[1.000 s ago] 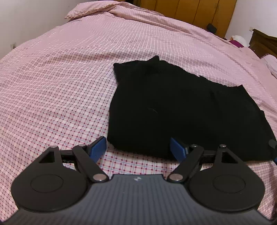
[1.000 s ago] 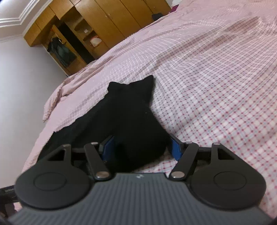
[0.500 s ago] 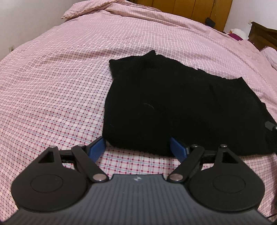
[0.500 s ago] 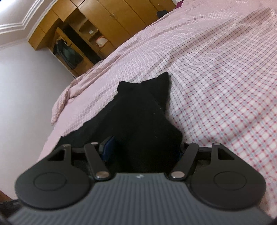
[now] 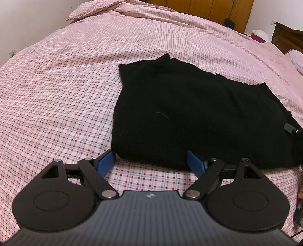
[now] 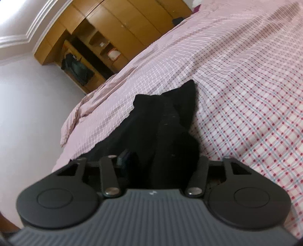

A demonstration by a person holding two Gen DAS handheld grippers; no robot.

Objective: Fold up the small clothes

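Observation:
A black knitted garment lies flat on the pink checked bed cover. My left gripper is open, its blue pads on either side of the garment's near left corner, low over the bed. My right gripper has the garment's right edge bunched between its jaws and lifted off the bed; its fingertips are hidden in the black cloth, so I cannot tell whether it has closed. A part of the right gripper shows at the right edge of the left wrist view.
The bed stretches far to the left and back. A pillow lies at the far left corner. A wooden wardrobe stands behind the bed. A dark wooden nightstand is at the far right.
The right gripper has pushed onto the garment's edge and tilted, lifting the cloth, which now fills the space between its jaws. The left gripper moved slightly closer to the near corner, still open.

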